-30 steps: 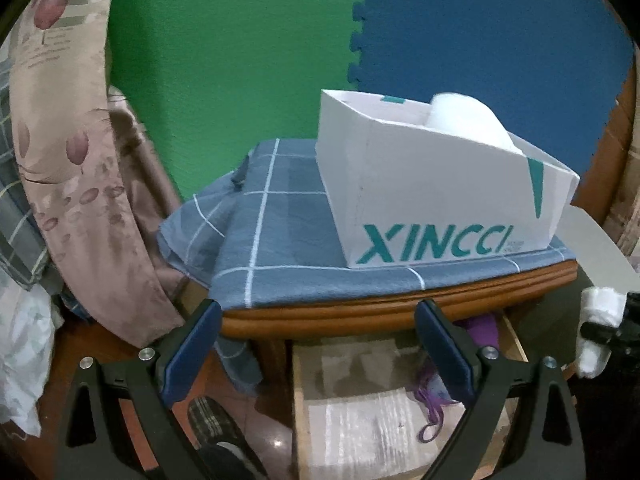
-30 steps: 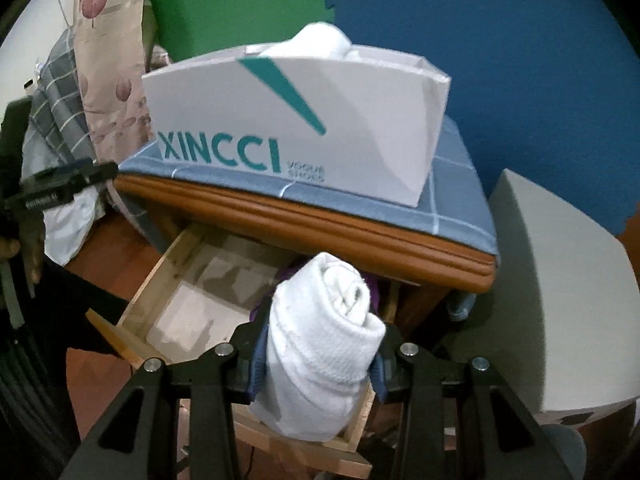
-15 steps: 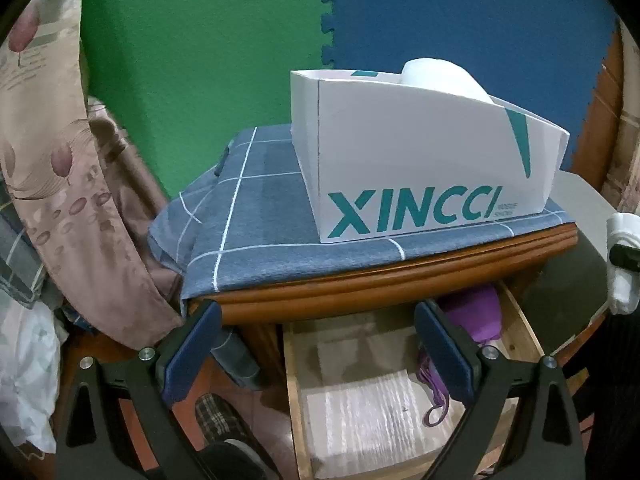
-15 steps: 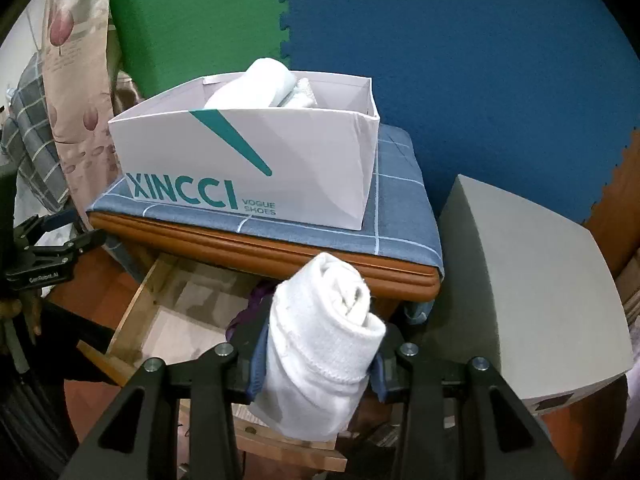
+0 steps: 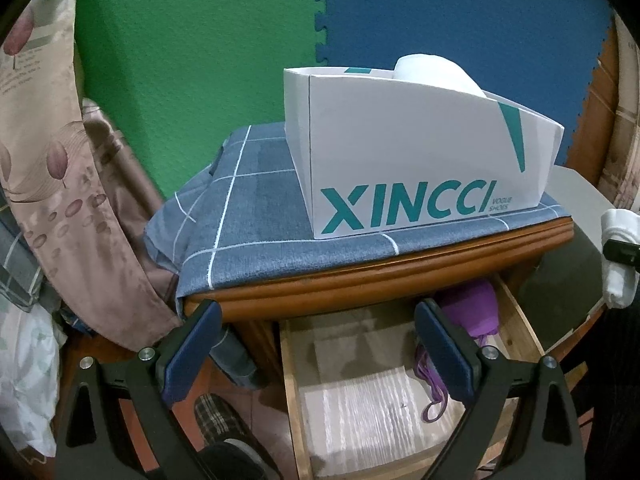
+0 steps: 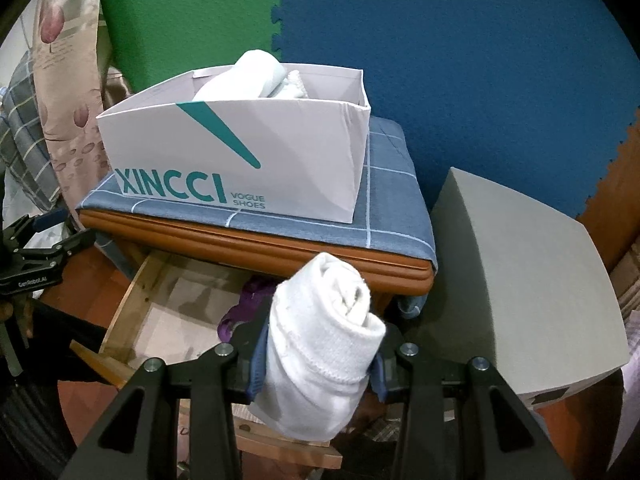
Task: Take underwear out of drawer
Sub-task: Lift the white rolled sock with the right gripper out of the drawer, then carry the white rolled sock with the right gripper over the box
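My right gripper (image 6: 318, 360) is shut on a rolled white underwear (image 6: 324, 344), held above the front right corner of the open wooden drawer (image 6: 132, 300). That roll also shows at the right edge of the left wrist view (image 5: 620, 256). A purple underwear (image 5: 472, 312) lies at the drawer's back right; the paper-lined drawer floor (image 5: 360, 412) is otherwise bare. My left gripper (image 5: 318, 312) stands open over the drawer's left side with nothing between its fingers. On the nightstand sits a white shoe box (image 6: 240, 152) holding white rolls (image 6: 248, 76).
A blue checked cloth (image 5: 248, 232) covers the nightstand top. A grey box (image 6: 520, 280) stands right of the nightstand. A patterned curtain (image 5: 60, 160) hangs at the left. A checked slipper (image 5: 216, 420) lies on the floor. Green (image 5: 200, 60) and blue foam mats (image 5: 460, 12) line the wall.
The right gripper has risen a little with the white roll, so the box's inside now shows. The left gripper has barely moved and stays open.
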Tool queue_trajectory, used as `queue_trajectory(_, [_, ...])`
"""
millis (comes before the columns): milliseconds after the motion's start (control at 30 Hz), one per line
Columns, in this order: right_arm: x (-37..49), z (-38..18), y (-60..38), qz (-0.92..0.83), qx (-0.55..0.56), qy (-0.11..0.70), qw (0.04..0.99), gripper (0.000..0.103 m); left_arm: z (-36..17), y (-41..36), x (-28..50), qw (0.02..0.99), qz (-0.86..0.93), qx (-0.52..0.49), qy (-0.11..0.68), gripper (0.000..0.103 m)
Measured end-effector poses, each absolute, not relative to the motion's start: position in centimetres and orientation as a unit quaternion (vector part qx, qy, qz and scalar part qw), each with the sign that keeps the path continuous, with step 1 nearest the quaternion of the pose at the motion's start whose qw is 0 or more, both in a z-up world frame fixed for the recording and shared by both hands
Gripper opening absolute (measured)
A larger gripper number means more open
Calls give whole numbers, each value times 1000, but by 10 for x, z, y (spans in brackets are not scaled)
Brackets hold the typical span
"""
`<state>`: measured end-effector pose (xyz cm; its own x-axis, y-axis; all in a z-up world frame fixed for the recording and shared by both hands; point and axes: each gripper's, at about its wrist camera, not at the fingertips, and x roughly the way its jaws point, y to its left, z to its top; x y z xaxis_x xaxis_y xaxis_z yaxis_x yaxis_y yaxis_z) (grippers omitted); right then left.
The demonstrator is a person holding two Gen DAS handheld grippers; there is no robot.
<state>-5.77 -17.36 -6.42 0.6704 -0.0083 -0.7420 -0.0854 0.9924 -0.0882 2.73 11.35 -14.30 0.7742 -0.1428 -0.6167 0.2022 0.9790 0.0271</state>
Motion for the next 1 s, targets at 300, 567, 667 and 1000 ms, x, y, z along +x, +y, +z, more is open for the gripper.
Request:
queue_trajectory(300, [-59, -65, -176, 23, -51, 410, 911, 41, -147, 110, 27, 938, -94, 54, 330, 96])
queue_trajectory(567, [-61, -56, -177, 25, -45, 401, 915, 41, -148, 107, 27, 936, -96, 58, 333, 96])
queue_trajectory(667, [-62, -47, -175, 28, -45, 394, 918, 41, -148, 106, 26, 936, -97, 60, 332, 96])
queue_trajectory(1000, [-53, 2, -162, 49, -47, 354, 933, 41, -147, 105, 24, 935, -102, 63, 333, 96])
